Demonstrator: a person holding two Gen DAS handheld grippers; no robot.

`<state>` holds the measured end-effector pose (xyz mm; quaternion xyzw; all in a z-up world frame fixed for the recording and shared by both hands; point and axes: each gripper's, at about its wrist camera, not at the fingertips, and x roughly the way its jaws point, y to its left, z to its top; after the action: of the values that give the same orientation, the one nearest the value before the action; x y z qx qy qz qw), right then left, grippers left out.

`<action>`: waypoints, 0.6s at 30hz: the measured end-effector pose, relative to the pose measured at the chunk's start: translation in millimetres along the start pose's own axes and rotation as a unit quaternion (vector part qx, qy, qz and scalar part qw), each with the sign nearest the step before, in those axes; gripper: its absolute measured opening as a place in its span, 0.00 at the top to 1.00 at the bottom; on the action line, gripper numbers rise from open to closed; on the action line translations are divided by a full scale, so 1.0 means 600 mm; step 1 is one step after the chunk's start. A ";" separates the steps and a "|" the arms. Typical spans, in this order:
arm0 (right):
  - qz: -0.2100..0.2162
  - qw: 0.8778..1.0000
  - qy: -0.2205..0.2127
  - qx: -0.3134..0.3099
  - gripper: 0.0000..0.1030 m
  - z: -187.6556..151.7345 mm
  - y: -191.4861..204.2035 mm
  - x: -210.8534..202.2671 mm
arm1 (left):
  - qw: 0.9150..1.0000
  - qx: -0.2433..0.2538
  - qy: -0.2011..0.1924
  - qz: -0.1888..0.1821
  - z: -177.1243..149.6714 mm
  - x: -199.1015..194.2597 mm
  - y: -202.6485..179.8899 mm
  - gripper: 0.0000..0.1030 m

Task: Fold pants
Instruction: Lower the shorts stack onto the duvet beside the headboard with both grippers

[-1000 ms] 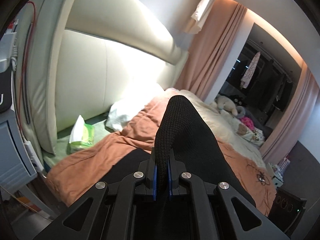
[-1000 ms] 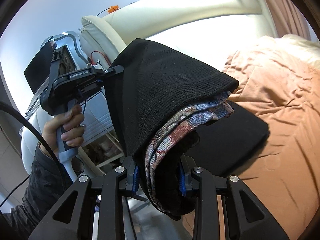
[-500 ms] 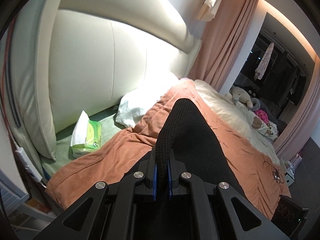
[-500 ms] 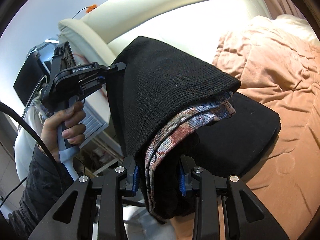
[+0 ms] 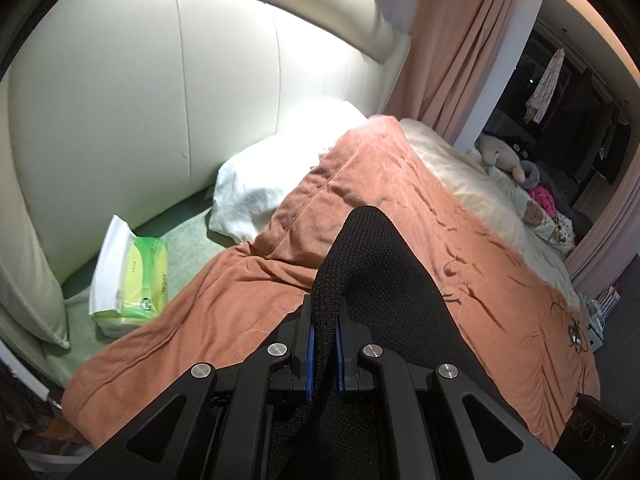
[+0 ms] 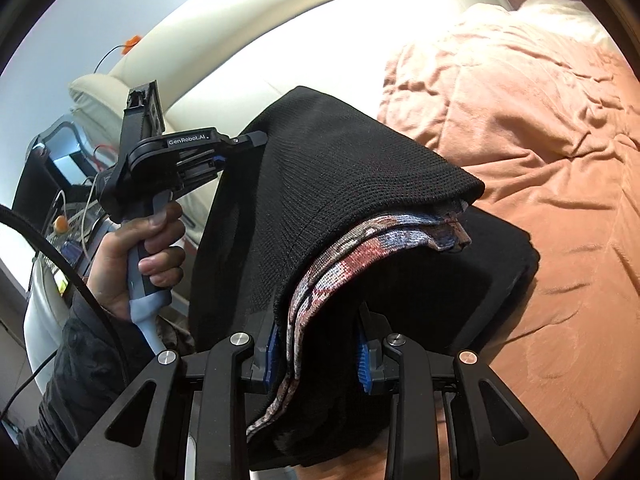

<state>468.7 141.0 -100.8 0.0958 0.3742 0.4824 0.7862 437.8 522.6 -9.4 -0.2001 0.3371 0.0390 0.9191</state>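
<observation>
Black knit pants (image 5: 384, 280) with a patterned red-and-blue inner side (image 6: 360, 256) hang between both grippers above the orange blanket (image 5: 240, 296). My left gripper (image 5: 323, 344) is shut on a thin black fold of them. In the right wrist view the left gripper (image 6: 256, 140) shows at the left, held by a hand (image 6: 136, 256), pinching the pants' far edge. My right gripper (image 6: 318, 352) is shut on a thick bunch of the pants, several layers between its blue pads. A lower folded part of the pants (image 6: 480, 280) rests on the blanket (image 6: 540, 160).
A cream padded headboard (image 5: 200, 92) runs behind the bed. A white pillow (image 5: 272, 176) and a green tissue pack (image 5: 132, 280) lie near it. Soft toys (image 5: 504, 156) sit at the far side by pink curtains (image 5: 460, 48). A bedside stand with cables (image 6: 60, 184) is at the left.
Both grippers have moved down and forward over the bed with the pants still held. The headboard and blanket look nearer in the left wrist view. The lower fold lies further onto the blanket.
</observation>
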 end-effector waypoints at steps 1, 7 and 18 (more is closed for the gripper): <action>-0.002 1.000 -0.001 0.006 0.74 0.000 -0.004 -0.001 | 1.000 0.001 0.003 0.000 0.001 0.009 -0.001 0.93; -0.003 0.998 0.032 0.062 0.68 -0.009 -0.034 0.019 | 0.998 0.000 0.062 0.021 -0.015 0.094 0.000 0.92; 0.016 0.994 0.014 0.109 0.59 0.023 -0.055 0.015 | 0.994 -0.041 0.072 0.074 -0.065 0.047 0.050 0.50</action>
<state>503.0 134.3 -112.3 0.1804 0.4340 0.4526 0.7578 429.7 533.0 -64.6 -0.2148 0.4147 0.1060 0.8779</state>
